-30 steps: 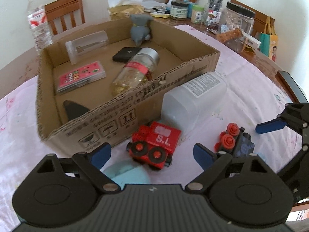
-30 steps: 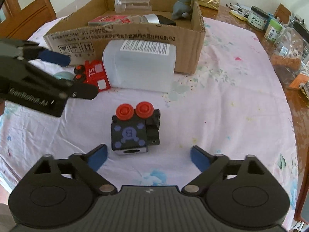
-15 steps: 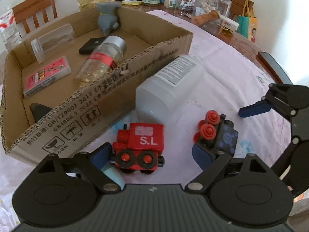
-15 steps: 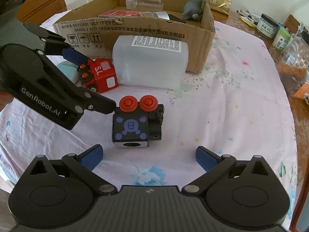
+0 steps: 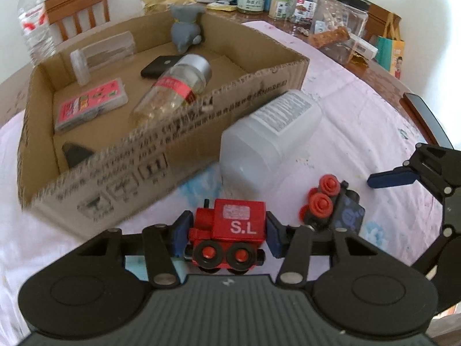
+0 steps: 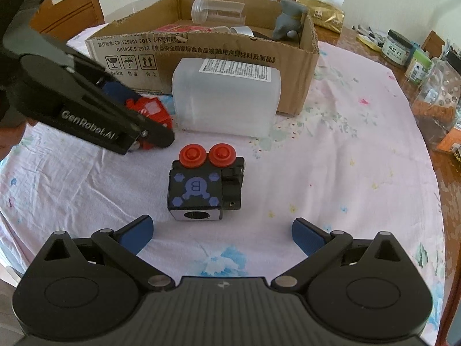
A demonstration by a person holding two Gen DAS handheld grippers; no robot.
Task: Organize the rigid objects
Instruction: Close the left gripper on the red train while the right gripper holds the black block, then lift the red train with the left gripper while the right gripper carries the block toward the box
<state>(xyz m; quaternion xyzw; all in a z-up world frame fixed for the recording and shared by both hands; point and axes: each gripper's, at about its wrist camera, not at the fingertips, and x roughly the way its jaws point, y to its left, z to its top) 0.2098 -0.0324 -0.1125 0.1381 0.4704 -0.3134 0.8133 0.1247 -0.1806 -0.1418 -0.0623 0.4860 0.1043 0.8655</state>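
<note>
— What have your left tongs [image 5: 227, 235] got?
— They've just closed on the red toy train [image 5: 230, 230], marked "S.L", black wheels, beside the cardboard box [image 5: 173, 150].
— And the right tongs [image 6: 221, 233]?
— Spread, before the black toy train [image 6: 201, 190] on the surface [image 6: 331, 173].

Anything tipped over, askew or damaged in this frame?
The black toy train lies tipped over, red wheels up, on the tablecloth. The white plastic jug lies on its side against the cardboard box, whose front rim is ragged. Inside, a glass jar lies on its side too.
</note>
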